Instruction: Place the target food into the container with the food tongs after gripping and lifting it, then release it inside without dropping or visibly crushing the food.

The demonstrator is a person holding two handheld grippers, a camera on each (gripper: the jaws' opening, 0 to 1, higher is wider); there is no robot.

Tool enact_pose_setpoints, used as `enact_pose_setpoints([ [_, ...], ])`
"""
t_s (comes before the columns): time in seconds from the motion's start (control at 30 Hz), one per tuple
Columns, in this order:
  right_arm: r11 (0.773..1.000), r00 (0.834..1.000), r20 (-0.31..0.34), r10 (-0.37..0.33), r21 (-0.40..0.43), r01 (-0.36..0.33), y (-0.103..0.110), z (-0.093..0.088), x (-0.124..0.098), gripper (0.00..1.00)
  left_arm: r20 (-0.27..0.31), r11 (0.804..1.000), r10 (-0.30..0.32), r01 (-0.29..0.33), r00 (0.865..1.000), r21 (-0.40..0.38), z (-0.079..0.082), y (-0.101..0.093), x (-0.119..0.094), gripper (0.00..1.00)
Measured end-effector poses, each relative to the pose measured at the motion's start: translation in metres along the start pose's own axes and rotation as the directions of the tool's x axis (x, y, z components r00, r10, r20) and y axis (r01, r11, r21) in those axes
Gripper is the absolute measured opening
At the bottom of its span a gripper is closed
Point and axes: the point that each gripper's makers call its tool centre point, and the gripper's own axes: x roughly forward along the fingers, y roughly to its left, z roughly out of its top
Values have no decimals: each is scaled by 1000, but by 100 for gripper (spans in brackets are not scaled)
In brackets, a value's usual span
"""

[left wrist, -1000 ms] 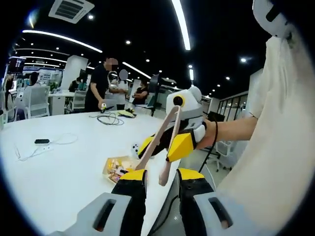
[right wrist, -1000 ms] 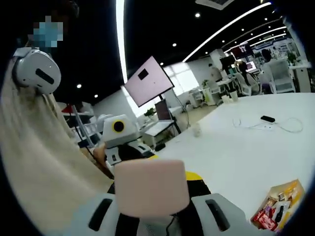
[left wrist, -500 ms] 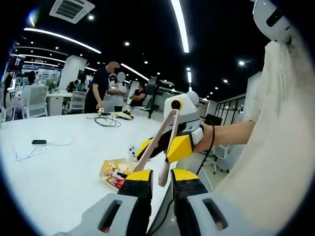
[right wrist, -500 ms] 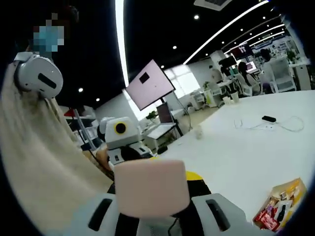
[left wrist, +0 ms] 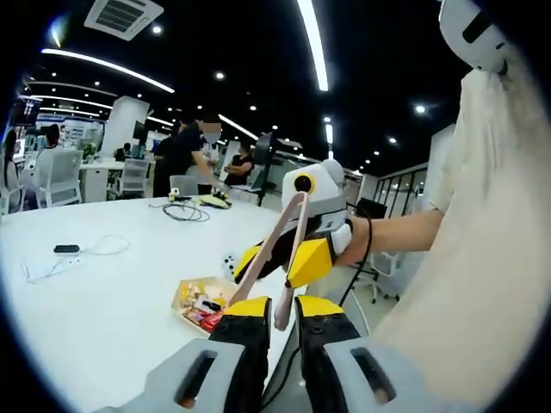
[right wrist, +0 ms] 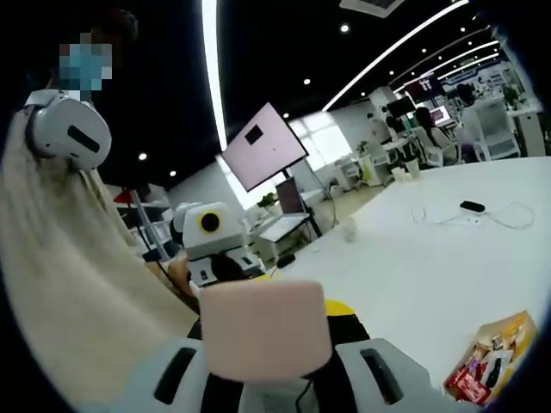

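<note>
- Left hand-held gripper (left wrist: 274, 311) jaws are narrowing since earlier, nearly pressed together.
- Right hand-held gripper (left wrist: 288, 258) is pinching food tongs (left wrist: 269, 262); snack container (left wrist: 200, 298) is lying beyond-left, nearer the tong tips.

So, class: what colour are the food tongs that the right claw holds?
Pale pink, almost beige. The food tongs show best in the left gripper view, clamped in the right claw.
</note>
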Motion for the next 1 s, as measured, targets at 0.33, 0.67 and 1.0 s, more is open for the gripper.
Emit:
enact_pose_setpoints([
  [0.33,1000,1000,3,-9,13,9,-3,-3,-2,26,-8,1000,-4,4,1000,3,-2,0,1,7],
  [0.67,999,1000,-16,-4,33,4,-4,-10,-4,27,-21,1000,-24,24,1000,-7,-7,-4,3,6],
  [1.0,1000,996,-89,0,13,1,-3,-18,-10,28,-35,998,-47,46,998,-31,-12,-9,7,5],
])
